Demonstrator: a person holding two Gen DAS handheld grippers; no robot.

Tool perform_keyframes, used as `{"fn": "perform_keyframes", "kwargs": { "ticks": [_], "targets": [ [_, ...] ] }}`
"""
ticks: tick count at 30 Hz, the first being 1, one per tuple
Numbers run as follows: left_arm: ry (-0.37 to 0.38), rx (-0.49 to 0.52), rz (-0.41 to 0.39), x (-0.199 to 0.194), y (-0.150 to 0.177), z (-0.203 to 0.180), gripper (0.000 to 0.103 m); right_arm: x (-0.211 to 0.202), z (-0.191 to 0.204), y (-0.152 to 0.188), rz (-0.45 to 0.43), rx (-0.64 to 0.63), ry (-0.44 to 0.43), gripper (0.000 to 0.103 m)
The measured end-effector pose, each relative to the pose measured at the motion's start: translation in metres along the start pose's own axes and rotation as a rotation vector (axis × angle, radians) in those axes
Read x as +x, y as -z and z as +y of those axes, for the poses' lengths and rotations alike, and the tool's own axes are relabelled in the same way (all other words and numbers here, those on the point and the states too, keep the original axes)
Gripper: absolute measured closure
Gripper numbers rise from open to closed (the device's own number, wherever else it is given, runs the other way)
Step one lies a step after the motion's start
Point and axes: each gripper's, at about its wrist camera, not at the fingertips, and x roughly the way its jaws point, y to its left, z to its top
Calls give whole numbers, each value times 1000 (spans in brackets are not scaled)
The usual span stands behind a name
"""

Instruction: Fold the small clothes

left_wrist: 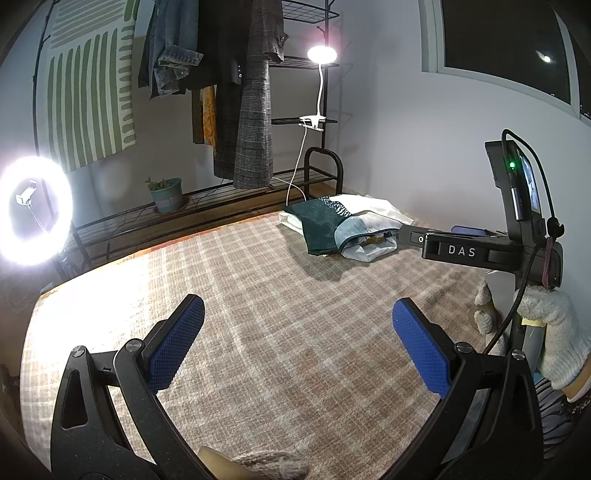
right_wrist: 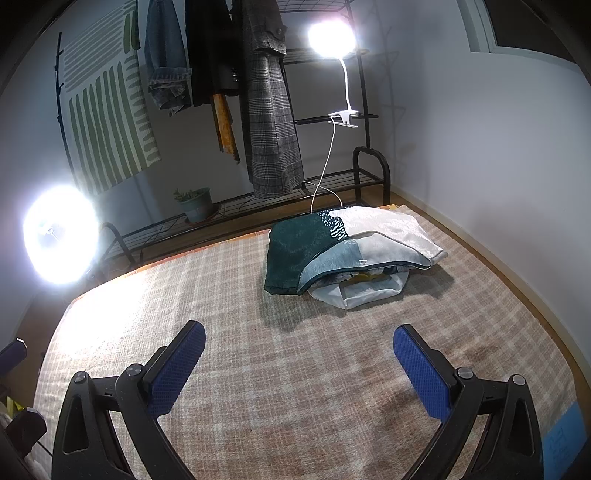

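Right wrist view takes in the beige checked woven blanket (right_wrist: 295, 369), with a soft heap of teal and white small clothes (right_wrist: 347, 254) at its far side, well ahead of both gaping black blue-padded grippers (right_wrist: 299, 363) (left_wrist: 298, 341); light, limp cloth, best pinched by a hem.

2 grippers are seen, the left gripper (left_wrist: 298, 345) and the right gripper (right_wrist: 299, 367), each with 2 blue pads (left_wrist: 176, 345) spread wide. 1 checked blanket (right_wrist: 295, 369) is counted, with 1 pile of clothes (right_wrist: 347, 251) on it. 2 lamps are lit: 1 ring light (right_wrist: 61, 234) and 1 clip lamp (right_wrist: 330, 35). 1 potted plant (right_wrist: 197, 205) and 1 black rack (right_wrist: 362, 122) are shown.
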Motion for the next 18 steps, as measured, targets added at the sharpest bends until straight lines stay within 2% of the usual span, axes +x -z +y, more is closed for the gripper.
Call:
{"fn": "perform_keyframes", "kwargs": {
  "ticks": [18],
  "targets": [
    [-15, 2, -15, 1, -7, -2, 0, -1, 0, 1, 0, 2, 1, 0]
  ]
}}
